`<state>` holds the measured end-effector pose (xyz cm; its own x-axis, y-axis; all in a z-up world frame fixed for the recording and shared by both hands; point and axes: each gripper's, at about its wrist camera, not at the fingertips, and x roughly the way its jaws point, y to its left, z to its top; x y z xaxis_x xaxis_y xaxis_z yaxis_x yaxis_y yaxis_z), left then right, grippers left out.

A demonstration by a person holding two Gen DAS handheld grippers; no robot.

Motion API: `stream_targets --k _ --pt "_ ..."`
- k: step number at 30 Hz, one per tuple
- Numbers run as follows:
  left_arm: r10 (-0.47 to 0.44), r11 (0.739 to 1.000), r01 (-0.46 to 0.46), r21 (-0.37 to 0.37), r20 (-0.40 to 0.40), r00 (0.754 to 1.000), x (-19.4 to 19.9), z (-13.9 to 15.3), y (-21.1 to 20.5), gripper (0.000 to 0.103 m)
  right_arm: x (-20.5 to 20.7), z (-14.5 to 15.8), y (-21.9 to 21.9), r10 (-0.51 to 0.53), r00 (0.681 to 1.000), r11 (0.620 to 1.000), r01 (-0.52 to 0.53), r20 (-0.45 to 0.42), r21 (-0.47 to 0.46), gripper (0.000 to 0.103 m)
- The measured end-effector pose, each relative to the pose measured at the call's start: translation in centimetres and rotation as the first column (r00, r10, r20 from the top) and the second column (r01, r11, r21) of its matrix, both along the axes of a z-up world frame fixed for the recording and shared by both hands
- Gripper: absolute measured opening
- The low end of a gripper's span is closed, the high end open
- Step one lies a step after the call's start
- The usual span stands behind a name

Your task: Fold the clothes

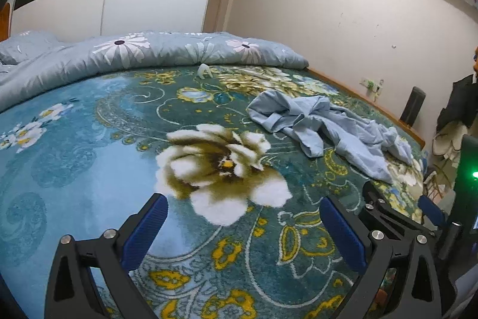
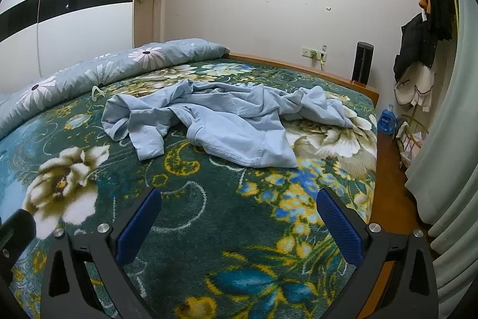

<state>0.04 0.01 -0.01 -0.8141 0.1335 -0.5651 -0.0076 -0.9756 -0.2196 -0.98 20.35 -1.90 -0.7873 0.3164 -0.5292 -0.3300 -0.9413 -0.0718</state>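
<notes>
A crumpled light blue garment (image 2: 227, 115) lies on the green floral blanket (image 2: 209, 199) that covers the bed; in the left wrist view the garment (image 1: 325, 127) is to the right. My left gripper (image 1: 242, 208) is open and empty above the blanket, well short of the garment. My right gripper (image 2: 239, 205) is open and empty, a little in front of the garment's near hem. The right gripper's body (image 1: 388, 211) shows at the right edge of the left wrist view.
A rolled blue flowered duvet (image 1: 149, 53) lies along the far side of the bed. A small white object (image 1: 204, 71) sits by it. The bed's wooden edge (image 2: 328, 71) runs at the right, with a black speaker (image 2: 362, 62), hung coats (image 2: 418, 44) and a curtain (image 2: 448, 169) beyond.
</notes>
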Motion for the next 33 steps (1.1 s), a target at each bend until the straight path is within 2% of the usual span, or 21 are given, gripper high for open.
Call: stream_targets --k 6,9,13,16,19,23,33 --pt "-0.023 0.999 0.024 -0.033 0.022 1.0 0.8 -0.3 0.1 0.103 -0.5 -0.3 0.1 0.002 1.0 1.0 -0.001 0.022 -0.028 0.103" --pt "-0.027 0.998 0.03 -0.052 0.069 0.997 -0.3 0.0 0.5 0.103 -0.3 -0.3 -0.1 0.006 1.0 1.0 -0.005 0.021 -0.009 0.103" --pt "-0.041 0.999 0.043 -0.027 0.08 0.996 -0.8 0.1 0.5 0.103 -0.4 -0.3 0.0 0.013 0.999 1.0 -0.013 0.035 -0.015 0.103" --pt "-0.014 0.998 0.018 -0.059 0.063 0.998 -0.7 0.3 0.6 0.103 -0.4 -0.3 0.0 0.015 0.999 1.0 -0.014 0.034 -0.014 0.103" --pt "-0.027 0.994 0.032 -0.104 0.044 0.999 -0.5 0.6 0.9 0.103 -0.4 -0.3 0.0 0.014 0.999 1.0 -0.014 0.036 -0.015 0.103" --pt "-0.059 0.997 0.06 -0.055 0.017 0.998 -0.3 1.1 0.8 0.103 -0.4 -0.3 0.0 0.013 0.999 1.0 -0.013 0.035 -0.015 0.103" --pt "-0.041 0.997 0.042 -0.059 0.009 0.999 0.2 1.9 0.4 0.103 -0.4 -0.3 0.0 0.013 0.999 1.0 -0.013 0.034 -0.015 0.103"
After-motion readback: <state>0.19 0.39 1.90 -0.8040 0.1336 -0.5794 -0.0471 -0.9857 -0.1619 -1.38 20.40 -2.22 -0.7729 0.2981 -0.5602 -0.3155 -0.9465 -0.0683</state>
